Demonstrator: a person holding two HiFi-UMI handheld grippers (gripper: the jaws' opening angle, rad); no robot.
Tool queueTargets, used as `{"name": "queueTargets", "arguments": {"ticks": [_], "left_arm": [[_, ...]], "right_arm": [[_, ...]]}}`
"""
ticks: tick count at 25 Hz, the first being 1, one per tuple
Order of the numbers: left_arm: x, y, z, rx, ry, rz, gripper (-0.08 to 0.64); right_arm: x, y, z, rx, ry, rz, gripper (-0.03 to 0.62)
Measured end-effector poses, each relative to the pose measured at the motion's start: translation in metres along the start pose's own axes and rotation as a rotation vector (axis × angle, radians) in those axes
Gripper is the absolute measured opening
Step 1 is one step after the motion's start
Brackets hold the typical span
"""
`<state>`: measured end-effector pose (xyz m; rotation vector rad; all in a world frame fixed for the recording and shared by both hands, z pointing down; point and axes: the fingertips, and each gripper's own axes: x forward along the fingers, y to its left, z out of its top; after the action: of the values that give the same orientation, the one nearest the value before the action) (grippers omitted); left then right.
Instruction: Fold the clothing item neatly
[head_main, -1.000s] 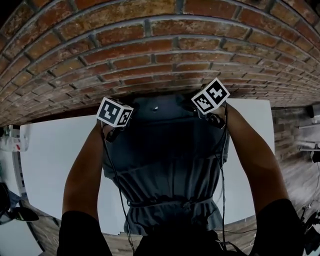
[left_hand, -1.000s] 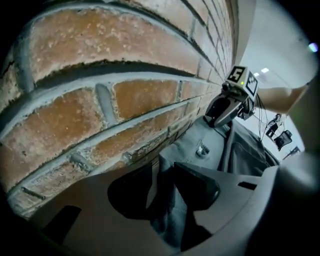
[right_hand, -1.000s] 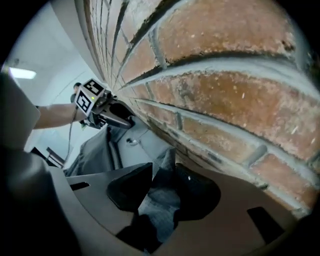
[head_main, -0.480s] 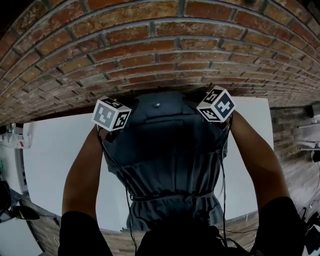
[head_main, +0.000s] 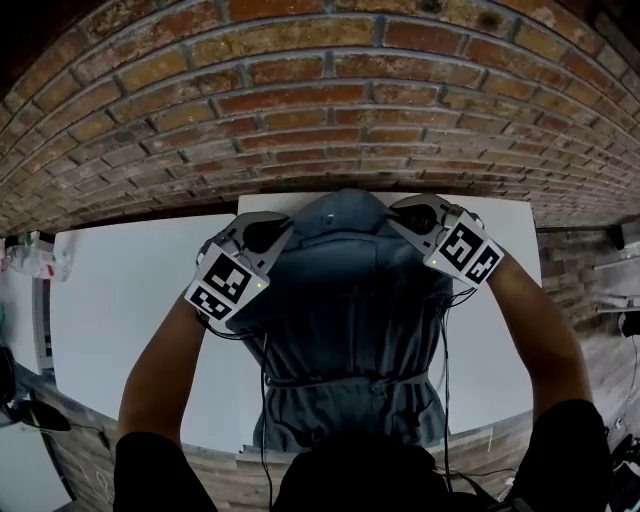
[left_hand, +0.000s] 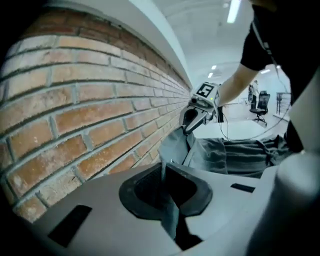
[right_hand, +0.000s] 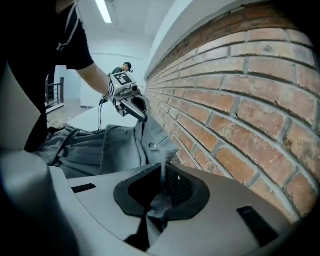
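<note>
Grey garment (head_main: 345, 320), gathered waist, top edge held up

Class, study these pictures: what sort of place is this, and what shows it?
Probably an indoor workspace, perhaps an office or lab: a white table set against a brick wall, ceiling strip lights, and office chairs in the background.
</note>
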<state>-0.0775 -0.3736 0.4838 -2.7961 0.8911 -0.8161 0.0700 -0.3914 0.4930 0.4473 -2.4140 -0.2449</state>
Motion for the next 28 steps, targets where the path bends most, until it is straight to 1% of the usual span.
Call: {"name": "queueTargets", "arguments": {"ticks": [2, 3, 5, 7, 9, 10, 12, 14, 15, 16, 19, 21, 24, 26, 28], "left_arm": [[-0.008, -0.019, 0.0, 0.113, -0.008, 0.001, 0.008], [-0.012, -0.027, -0.001, 0.17, -0.008, 0.003, 0.008], [-0.018, -0.041, -0.003, 0.264, -0.01, 0.011, 0.008], [-0.022, -0.054, -0.008, 0.364, -0.006, 0.018, 0.008], [-0.024, -0.07, -0.019, 0.5, 0.02, 0.005, 0.008], [-0.023, -0.08, -0.027, 0.568, 0.043, -0.016, 0.009], [-0.019, -0.101, -0.048, 0.671, 0.103, -0.084, 0.009], [-0.015, -0.121, -0.074, 0.718, 0.175, -0.159, 0.011], [-0.013, -0.128, -0.085, 0.715, 0.212, -0.192, 0.029], [-0.011, -0.134, -0.096, 0.691, 0.245, -0.222, 0.076], [-0.006, -0.139, -0.118, 0.563, 0.315, -0.272, 0.147], [-0.005, -0.135, -0.123, 0.432, 0.334, -0.278, 0.149], [-0.009, -0.123, -0.124, 0.204, 0.338, -0.28, 0.178], [-0.018, -0.113, -0.119, 0.064, 0.315, -0.265, 0.184], [-0.032, -0.098, -0.111, -0.061, 0.272, -0.225, 0.184]], "right_arm": [[-0.009, 0.013, -0.002, -0.054, 0.021, 0.018, 0.029], [-0.012, 0.02, -0.004, -0.064, 0.032, 0.033, 0.029], [-0.015, 0.03, -0.008, -0.038, 0.043, 0.073, 0.034], [-0.018, 0.041, -0.009, 0.007, 0.042, 0.116, 0.065], [-0.02, 0.057, -0.012, 0.022, 0.056, 0.173, 0.108], [-0.021, 0.067, -0.015, 0.014, 0.076, 0.204, 0.128], [-0.022, 0.085, -0.029, -0.021, 0.135, 0.261, 0.135], [-0.022, 0.1, -0.045, -0.033, 0.188, 0.304, 0.135], [-0.022, 0.106, -0.053, -0.027, 0.208, 0.318, 0.135], [-0.02, 0.11, -0.059, -0.017, 0.225, 0.329, 0.135], [-0.013, 0.121, -0.083, 0.02, 0.286, 0.348, 0.135], [-0.01, 0.124, -0.102, 0.041, 0.345, 0.351, 0.135], [-0.014, 0.122, -0.125, 0.074, 0.412, 0.342, 0.135], [-0.022, 0.117, -0.121, 0.102, 0.39, 0.324, 0.135], [-0.029, 0.106, -0.1, 0.157, 0.305, 0.285, 0.133]]}}
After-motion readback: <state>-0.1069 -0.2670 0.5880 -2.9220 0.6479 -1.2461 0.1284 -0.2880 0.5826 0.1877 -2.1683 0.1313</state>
